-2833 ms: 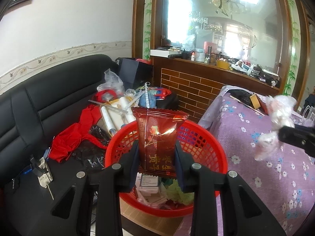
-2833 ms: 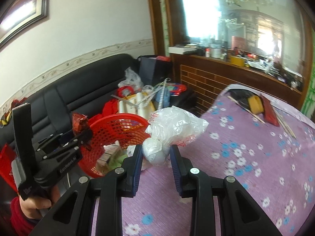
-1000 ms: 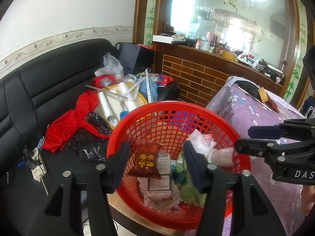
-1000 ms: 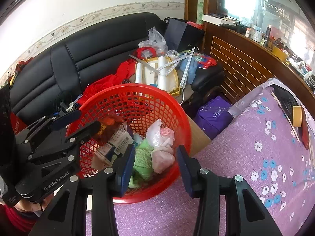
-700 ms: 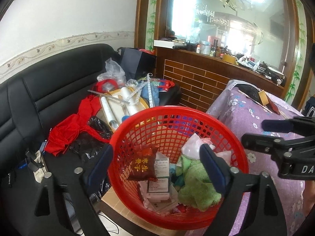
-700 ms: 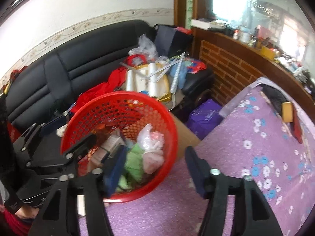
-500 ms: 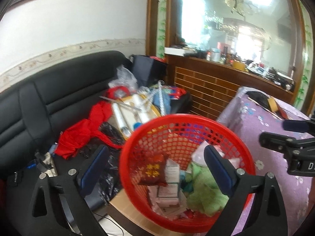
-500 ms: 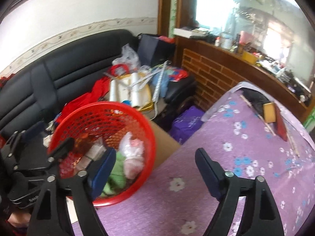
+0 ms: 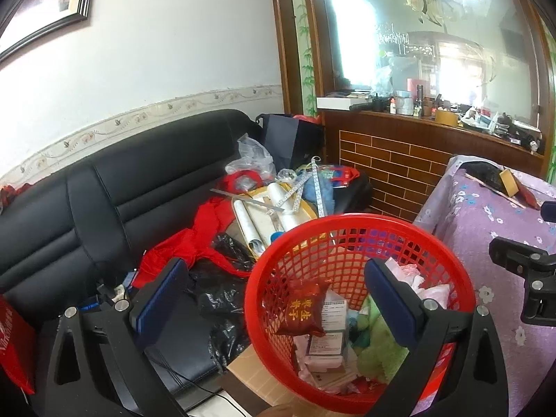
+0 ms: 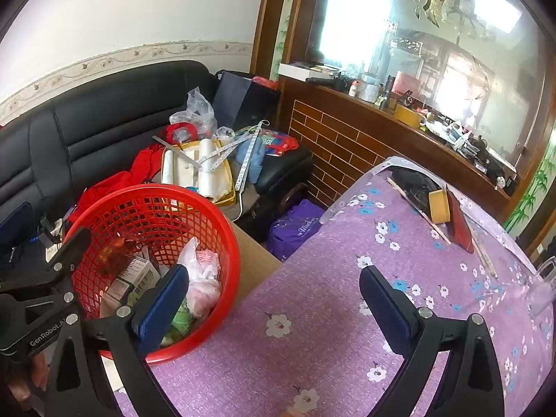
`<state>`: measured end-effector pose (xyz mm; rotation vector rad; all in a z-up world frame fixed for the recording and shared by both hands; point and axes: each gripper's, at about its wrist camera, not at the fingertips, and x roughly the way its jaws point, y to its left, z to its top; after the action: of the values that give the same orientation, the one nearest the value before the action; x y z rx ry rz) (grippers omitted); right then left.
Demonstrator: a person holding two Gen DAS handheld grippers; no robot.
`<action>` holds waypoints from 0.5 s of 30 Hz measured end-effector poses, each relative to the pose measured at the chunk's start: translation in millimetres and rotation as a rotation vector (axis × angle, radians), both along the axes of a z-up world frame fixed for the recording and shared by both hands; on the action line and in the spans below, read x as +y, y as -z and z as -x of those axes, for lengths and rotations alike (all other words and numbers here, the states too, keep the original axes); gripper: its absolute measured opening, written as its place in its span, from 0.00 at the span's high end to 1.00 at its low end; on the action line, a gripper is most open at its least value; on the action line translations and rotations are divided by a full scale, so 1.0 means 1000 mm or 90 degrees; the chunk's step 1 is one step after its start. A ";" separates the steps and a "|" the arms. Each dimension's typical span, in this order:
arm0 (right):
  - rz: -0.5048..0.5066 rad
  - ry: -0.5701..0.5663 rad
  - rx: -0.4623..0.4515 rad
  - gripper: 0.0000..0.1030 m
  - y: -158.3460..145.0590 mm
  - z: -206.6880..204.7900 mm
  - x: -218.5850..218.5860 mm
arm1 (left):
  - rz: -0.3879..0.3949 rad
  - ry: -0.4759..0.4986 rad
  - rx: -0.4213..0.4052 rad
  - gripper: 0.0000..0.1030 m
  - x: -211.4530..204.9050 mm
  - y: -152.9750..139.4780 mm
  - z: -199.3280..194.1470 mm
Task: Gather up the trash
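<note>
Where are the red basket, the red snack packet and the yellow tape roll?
red basket point(image 9: 351, 220): left wrist view, on its far rim.
red snack packet point(image 9: 301, 307): left wrist view, on its printed front, inside the basket.
yellow tape roll point(image 10: 438, 205): right wrist view, on its outer side, on the purple cloth.

red basket point(image 9: 361, 229) near rim at 6 o'clock hidden behind left gripper point(image 9: 278, 299) fingers and cut by the left wrist frame edge; in right wrist view its 7 o'clock side is blocked by right gripper point(image 10: 274, 299) finger. Basket contents piled: white boxes point(image 9: 326, 344) half buried, label print too small to read; green cloth point(image 9: 378, 340) partly behind the finger. Right gripper body at 3 o'clock in left view cut off by the frame. Hand at 8 o'clock in right view mostly out of frame. Shelf clutter point(image 10: 448, 125) at 1 o'clock too small to identify. Picture frame point(image 9: 45, 7) at 11 o'clock cropped
</note>
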<state>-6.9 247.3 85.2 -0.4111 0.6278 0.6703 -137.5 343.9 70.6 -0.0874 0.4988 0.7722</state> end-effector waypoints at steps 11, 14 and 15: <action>0.003 0.008 -0.015 0.02 -0.003 0.017 -0.014 | 0.001 -0.015 0.008 0.00 -0.010 -0.007 0.018; -0.003 0.006 -0.019 0.02 -0.006 0.028 -0.027 | -0.005 -0.013 0.008 0.00 -0.019 -0.010 0.026; -0.001 0.010 -0.019 0.02 -0.006 0.032 -0.034 | -0.006 -0.010 0.010 0.00 -0.022 -0.011 0.028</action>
<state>-38.9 213.3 91.0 -0.4135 0.6008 0.6493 -165.3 321.7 81.5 -0.0769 0.5096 0.7911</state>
